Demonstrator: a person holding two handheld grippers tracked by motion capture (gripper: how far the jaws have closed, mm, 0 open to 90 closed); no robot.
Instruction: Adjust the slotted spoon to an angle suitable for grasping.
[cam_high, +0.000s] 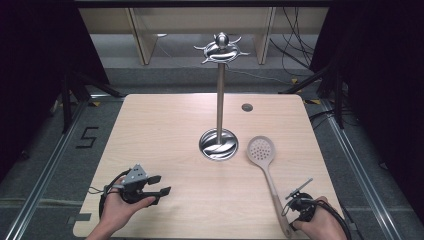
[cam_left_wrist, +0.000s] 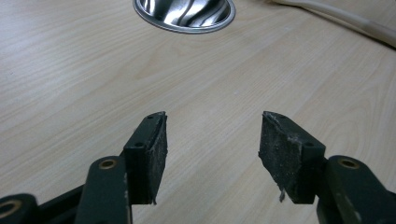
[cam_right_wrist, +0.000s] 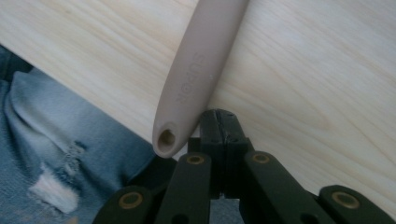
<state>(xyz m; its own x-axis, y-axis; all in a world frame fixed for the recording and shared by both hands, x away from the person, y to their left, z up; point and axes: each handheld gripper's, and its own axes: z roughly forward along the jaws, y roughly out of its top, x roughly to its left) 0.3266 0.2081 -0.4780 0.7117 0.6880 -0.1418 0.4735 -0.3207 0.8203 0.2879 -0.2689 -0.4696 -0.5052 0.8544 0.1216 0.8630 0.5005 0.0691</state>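
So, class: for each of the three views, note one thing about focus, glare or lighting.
High view: dark sides, evenly lit table, bright reflections on the steel stand base. Left gripper view: sharp pads, base glaring with streaky highlights. Right gripper view: the spoon handle is close and slightly soft, the jeans blurred.

Light wooden table (cam_high: 165, 130) in a dim, curtained work bay

The table stands on a grey floor (cam_high: 50, 150) bearing a black mark shaped like a 5 (cam_high: 87, 137) at the left, with metal rails (cam_high: 45, 175) running along both sides. Black curtains (cam_high: 30, 60) close in left and right. Behind the table a pale wooden frame (cam_high: 142, 37) rises, and black cables (cam_high: 295, 35) trail across the floor at the back right. Even overhead light falls on the tabletop.
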